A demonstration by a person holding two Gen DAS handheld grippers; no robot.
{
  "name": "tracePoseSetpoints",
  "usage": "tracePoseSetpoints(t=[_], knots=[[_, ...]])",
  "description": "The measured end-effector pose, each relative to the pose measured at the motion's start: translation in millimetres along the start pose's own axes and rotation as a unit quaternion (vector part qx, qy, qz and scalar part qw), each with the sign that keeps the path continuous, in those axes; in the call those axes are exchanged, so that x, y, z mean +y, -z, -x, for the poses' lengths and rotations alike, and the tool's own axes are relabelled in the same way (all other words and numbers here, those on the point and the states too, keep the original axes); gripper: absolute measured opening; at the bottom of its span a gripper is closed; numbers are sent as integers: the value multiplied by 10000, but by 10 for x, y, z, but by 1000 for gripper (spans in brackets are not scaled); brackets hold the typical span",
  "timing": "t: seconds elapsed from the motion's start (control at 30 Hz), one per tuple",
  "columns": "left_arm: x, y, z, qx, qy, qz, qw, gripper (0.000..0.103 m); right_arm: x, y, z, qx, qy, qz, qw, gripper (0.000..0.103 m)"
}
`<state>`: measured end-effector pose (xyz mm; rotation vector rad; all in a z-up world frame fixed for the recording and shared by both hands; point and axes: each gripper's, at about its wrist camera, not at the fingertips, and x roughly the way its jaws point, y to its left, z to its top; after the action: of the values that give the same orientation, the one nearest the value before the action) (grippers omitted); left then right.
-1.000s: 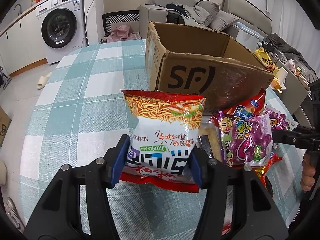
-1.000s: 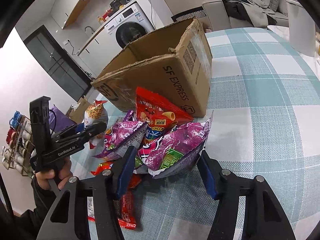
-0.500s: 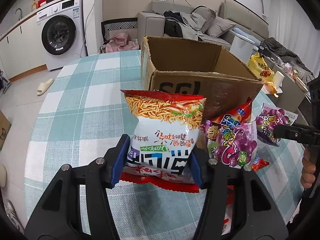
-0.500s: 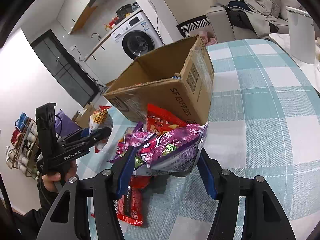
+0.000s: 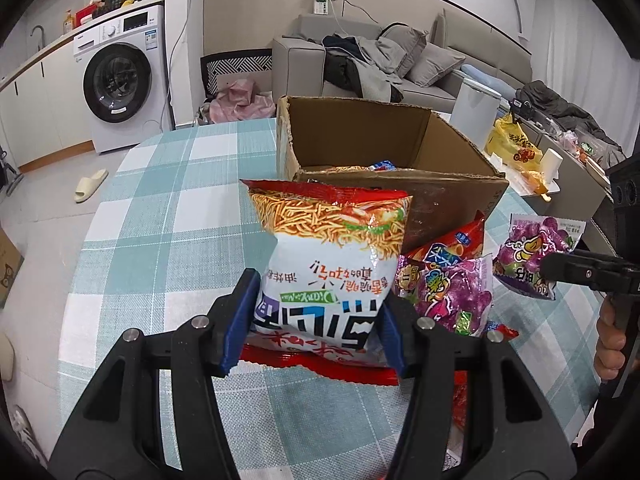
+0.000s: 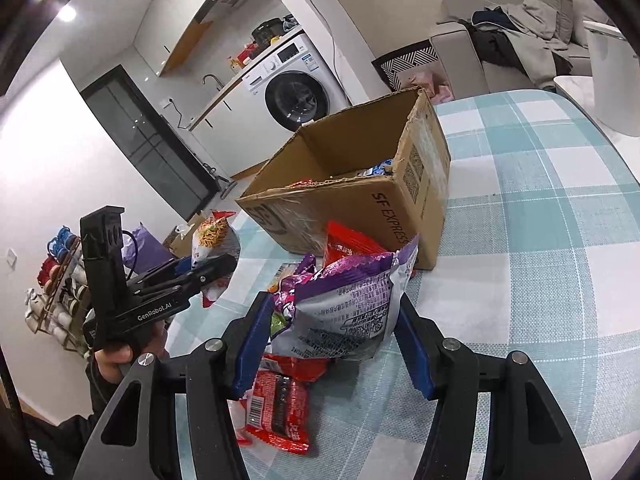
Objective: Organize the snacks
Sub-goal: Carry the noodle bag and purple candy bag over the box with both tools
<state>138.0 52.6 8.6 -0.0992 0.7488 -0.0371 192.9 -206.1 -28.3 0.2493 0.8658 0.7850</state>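
My left gripper (image 5: 314, 324) is shut on a white-and-red noodle snack bag (image 5: 332, 256), held upright above the checked table (image 5: 160, 216), in front of the open cardboard box (image 5: 384, 148). My right gripper (image 6: 334, 340) is shut on a purple snack bag (image 6: 348, 300), lifted off the pile, its printed back facing me. The box (image 6: 360, 184) holds a few packets at its bottom. In the left wrist view the right gripper's finger (image 5: 580, 270) and the purple bag (image 5: 536, 248) show at the right. In the right wrist view the left gripper (image 6: 208, 270) and its noodle bag (image 6: 212, 234) show at the left.
Loose snacks lie in front of the box: another purple bag (image 5: 452, 296), a red bag (image 6: 348, 244) and a small red packet (image 6: 280, 404). A washing machine (image 5: 120, 80), a sofa (image 5: 360, 56) and a white bin (image 5: 476, 108) stand beyond the table.
Both bags have risen: the left gripper lifted the noodle bag so the box's inside now shows, and the right gripper raised and tilted the purple bag off the pile.
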Motion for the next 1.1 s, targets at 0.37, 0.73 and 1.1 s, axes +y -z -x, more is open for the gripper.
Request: tracePoseSetpoints(t=[0.37,0.73,1.1], knots=[[-15,-49,131,-145,35,52,9999,52,-1,-42,94,-388,-266,-14,9989,60],[-104,-175,272,-305,156,111,9994,52,183,-169,235,-958,-316,-82,9949,60],[-152,-561,214,-294,79,174,9994,52,472,-428,145,-1290,-392,-203,9907,60]])
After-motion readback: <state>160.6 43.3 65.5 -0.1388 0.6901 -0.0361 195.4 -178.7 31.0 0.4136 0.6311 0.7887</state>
